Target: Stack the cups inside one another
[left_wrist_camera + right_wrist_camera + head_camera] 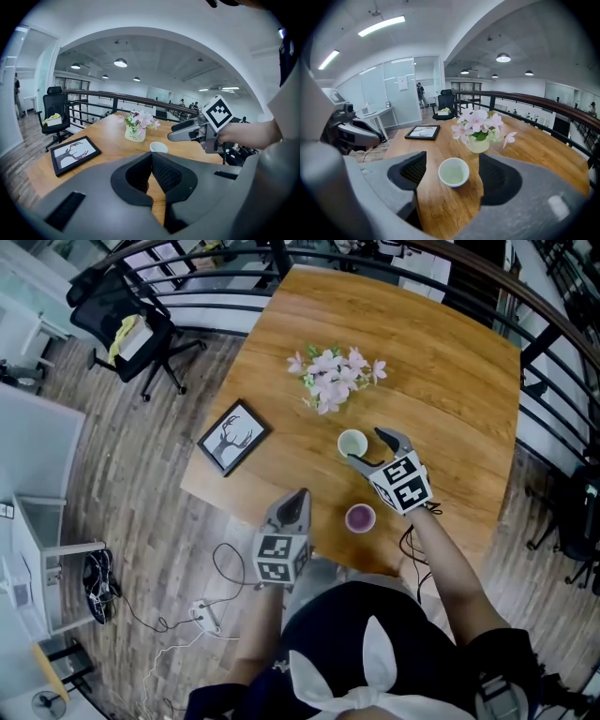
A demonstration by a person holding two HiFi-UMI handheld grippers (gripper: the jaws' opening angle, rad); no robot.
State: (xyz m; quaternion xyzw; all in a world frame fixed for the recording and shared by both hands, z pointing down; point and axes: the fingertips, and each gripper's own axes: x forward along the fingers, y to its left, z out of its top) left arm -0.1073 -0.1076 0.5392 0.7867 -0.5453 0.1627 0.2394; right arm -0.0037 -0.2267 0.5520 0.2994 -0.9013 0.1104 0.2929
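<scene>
A pale green cup [352,442] stands on the wooden table [441,362] in front of the flowers. My right gripper [371,452] is open, with one jaw on each side of this cup and not touching it. In the right gripper view the cup [453,172] sits upright between the open jaws of the right gripper [451,161]. A purple cup [360,517] stands nearer the table's front edge, by my right wrist. My left gripper [298,499] is shut on nothing above the front edge, left of the purple cup. In the left gripper view, the left gripper [151,157] points towards the pale cup [159,147].
A vase of pink flowers [333,379] stands just behind the pale cup. A black picture frame [233,437] lies near the table's left edge. An office chair [127,320] and a railing [216,282] are beyond the table, and cables [202,610] lie on the floor.
</scene>
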